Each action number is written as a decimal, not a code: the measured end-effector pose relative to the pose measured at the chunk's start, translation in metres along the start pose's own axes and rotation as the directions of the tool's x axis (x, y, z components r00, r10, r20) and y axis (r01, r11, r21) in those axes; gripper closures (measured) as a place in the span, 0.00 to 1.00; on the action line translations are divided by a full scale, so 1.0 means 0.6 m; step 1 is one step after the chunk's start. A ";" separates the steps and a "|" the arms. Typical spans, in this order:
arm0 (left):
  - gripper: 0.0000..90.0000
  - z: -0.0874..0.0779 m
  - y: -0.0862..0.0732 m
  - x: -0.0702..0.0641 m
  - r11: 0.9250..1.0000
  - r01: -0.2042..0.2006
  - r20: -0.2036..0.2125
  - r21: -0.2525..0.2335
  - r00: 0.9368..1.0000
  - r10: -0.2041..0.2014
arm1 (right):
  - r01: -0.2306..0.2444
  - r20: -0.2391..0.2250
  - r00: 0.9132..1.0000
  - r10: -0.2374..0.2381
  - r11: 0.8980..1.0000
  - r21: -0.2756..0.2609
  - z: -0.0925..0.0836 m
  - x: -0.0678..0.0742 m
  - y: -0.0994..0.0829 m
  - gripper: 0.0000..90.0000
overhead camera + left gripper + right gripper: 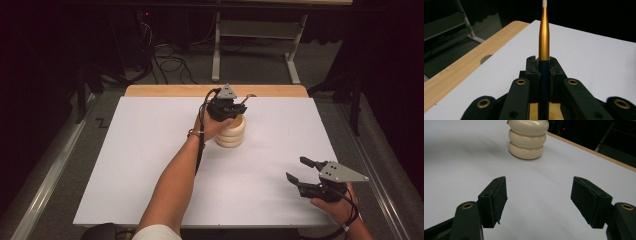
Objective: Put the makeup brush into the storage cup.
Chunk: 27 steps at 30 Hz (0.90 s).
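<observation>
A white sheet [150, 165] covers the table, smooth and matte; a strip of pale wood [170, 90] shows along the far edge, with a rounded notch cut into it in the left gripper view. Near the far middle of the sheet stands a cream holder [231, 132], glossy and built like three fat rounded rings stacked one on another; in the right gripper view it sits upright ahead of the jaws, well apart from them, its surface catching soft highlights.

The left gripper [235, 106] hangs directly over the holder's mouth, held in the left hand [212, 125] with the forearm reaching across the sheet; its jaws are pressed together on a slender brush handle [544, 40]. In the left gripper view the handle runs straight out between the black pads; the gripped part is dark blue, and beyond the pads it turns to a polished gold, swelling slightly and then tapering to a small white tip at the top edge of the frame. Below the jaws a patch of the holder's cream rim shows.

The right gripper [302, 171] rests low at the near right of the table, held in the right hand [337, 205], grey three-cornered plate on top; its jaws stand wide apart with nothing between them, the flat black pads [499, 197] rubbery and slightly rough at the edges.
</observation>
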State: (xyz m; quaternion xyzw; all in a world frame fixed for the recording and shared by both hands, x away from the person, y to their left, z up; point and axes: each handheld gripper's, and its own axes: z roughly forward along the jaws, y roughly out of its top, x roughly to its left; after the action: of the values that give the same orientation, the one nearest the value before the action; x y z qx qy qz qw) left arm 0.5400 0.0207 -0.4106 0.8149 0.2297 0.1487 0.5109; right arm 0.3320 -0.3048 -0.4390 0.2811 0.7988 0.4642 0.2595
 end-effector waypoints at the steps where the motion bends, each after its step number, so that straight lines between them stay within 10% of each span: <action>1: 0.91 0.001 0.000 -0.001 1.000 -0.002 -0.004 0.004 1.000 0.002 | -0.005 -0.003 1.000 0.005 1.000 -0.002 0.000 0.000 0.000 0.34; 11: 0.83 -0.001 0.002 -0.003 1.000 -0.009 -0.013 0.005 1.000 0.009 | -0.005 -0.005 1.000 0.005 1.000 -0.004 0.001 -0.001 -0.001 0.33; 27: 0.38 -0.035 0.003 -0.014 0.999 -0.038 -0.117 0.022 0.992 0.041 | 0.016 0.002 1.000 -0.016 1.000 0.016 0.005 0.002 -0.002 0.33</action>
State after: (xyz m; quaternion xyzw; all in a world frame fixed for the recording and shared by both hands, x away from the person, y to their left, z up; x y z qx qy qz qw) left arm 0.5232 0.0315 -0.3998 0.8142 0.2445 0.2040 0.4855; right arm 0.3328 -0.3024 -0.4415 0.2774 0.8045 0.4555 0.2616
